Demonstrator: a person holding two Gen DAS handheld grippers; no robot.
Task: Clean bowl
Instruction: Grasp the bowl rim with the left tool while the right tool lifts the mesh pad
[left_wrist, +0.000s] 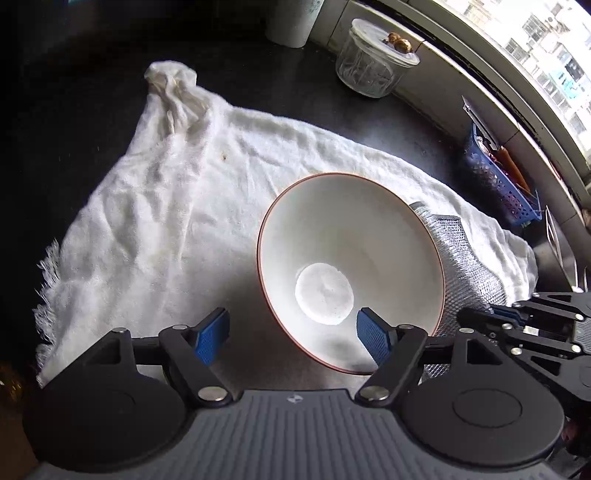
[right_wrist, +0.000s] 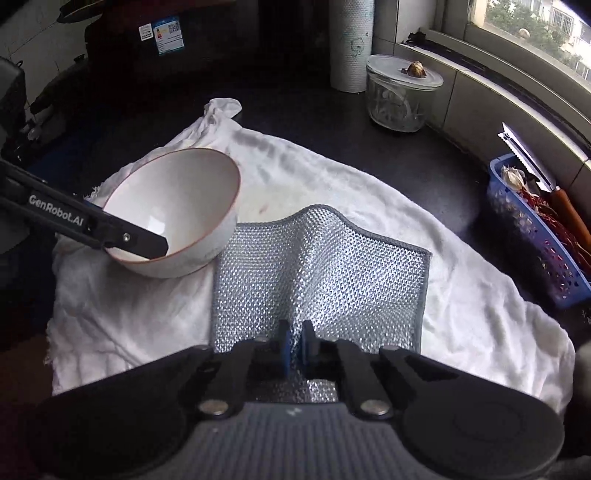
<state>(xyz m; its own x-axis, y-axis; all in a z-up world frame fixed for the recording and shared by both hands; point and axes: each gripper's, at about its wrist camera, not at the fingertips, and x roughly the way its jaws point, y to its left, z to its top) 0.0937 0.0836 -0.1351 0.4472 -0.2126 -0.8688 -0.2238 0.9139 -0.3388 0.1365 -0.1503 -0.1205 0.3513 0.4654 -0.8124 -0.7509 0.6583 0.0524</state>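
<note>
A white bowl with a thin red rim sits tilted on a white towel. My left gripper is open, its jaws astride the bowl's near rim, one finger inside and one outside. The right wrist view shows the bowl at the left with a left finger reaching into it. My right gripper is shut on the near edge of a silver mesh scouring cloth that lies humped on the towel to the right of the bowl. The cloth also shows in the left wrist view.
A lidded glass jar and a white roll stand at the back by the window ledge. A blue plastic basket with a knife and dried chillies sits at the right. The counter is dark.
</note>
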